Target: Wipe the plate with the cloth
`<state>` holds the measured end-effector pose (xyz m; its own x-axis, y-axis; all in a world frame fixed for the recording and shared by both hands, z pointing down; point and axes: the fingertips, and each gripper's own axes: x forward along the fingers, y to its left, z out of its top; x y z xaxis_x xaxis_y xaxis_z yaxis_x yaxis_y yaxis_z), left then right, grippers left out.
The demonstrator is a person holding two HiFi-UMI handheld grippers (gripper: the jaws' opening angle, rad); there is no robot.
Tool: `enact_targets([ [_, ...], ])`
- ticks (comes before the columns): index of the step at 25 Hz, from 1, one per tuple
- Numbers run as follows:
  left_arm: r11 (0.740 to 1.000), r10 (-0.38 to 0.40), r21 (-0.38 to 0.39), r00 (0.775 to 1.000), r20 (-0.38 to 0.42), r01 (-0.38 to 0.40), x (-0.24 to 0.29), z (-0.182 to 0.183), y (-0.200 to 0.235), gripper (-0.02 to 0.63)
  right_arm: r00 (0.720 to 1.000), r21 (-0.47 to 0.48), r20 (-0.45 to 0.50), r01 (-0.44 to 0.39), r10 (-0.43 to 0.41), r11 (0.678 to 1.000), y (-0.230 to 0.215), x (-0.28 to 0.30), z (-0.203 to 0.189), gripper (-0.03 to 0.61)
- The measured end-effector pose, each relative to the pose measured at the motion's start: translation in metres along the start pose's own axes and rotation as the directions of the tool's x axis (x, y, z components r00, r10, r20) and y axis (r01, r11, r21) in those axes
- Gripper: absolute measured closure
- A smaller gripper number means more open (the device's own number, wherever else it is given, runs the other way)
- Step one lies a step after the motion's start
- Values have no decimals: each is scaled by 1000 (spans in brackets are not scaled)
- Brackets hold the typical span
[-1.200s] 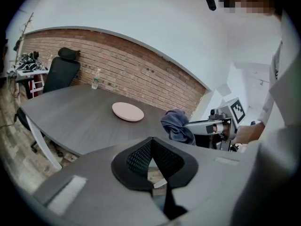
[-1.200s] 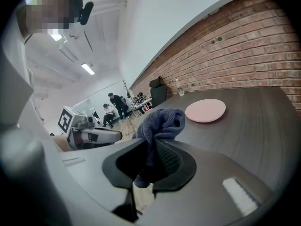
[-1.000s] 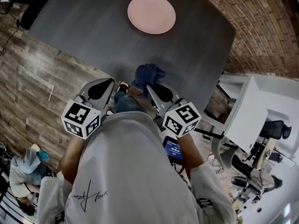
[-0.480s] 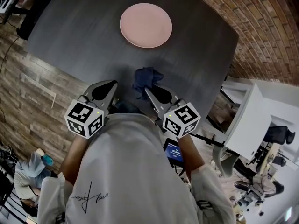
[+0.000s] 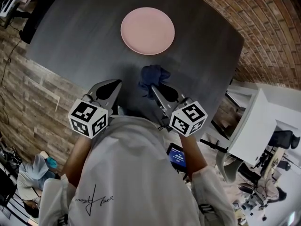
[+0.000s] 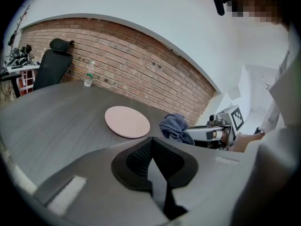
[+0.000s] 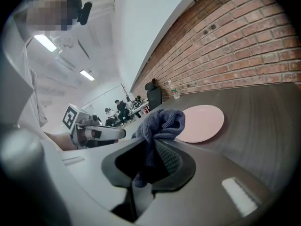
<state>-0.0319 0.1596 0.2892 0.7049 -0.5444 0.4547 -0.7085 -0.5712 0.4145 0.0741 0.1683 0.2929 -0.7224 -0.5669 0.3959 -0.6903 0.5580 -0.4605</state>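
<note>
A round pink plate (image 5: 147, 30) lies on the dark grey table (image 5: 84, 32), bare on top; it also shows as the plate (image 6: 127, 121) and the plate (image 7: 201, 122). A bunched dark blue cloth (image 5: 154, 76) sticks out of my right gripper (image 5: 151, 86), whose jaws are shut on it; the cloth (image 7: 160, 126) rises between them, and the cloth (image 6: 175, 126) hangs just short of the plate. My left gripper (image 5: 114, 84) is shut with nothing in it, over the table's near edge, left of the cloth.
A black office chair (image 6: 51, 62) and a water bottle (image 6: 87, 80) stand at the table's far side by the brick wall (image 6: 141, 65). Wood floor (image 5: 28, 98) lies to the left, white furniture (image 5: 263, 121) to the right. People sit far off (image 7: 117, 108).
Both grippers have moved forward over the table's near edge, the cloth carried closer to the plate. Their jaws have not changed.
</note>
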Motion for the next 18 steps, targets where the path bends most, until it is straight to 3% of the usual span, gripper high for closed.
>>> enact_targets([
  [18,999,14,-49,997,-70,-17,47,35,75,597,995,18,-11,101,-101,995,-70,45,43,522],
])
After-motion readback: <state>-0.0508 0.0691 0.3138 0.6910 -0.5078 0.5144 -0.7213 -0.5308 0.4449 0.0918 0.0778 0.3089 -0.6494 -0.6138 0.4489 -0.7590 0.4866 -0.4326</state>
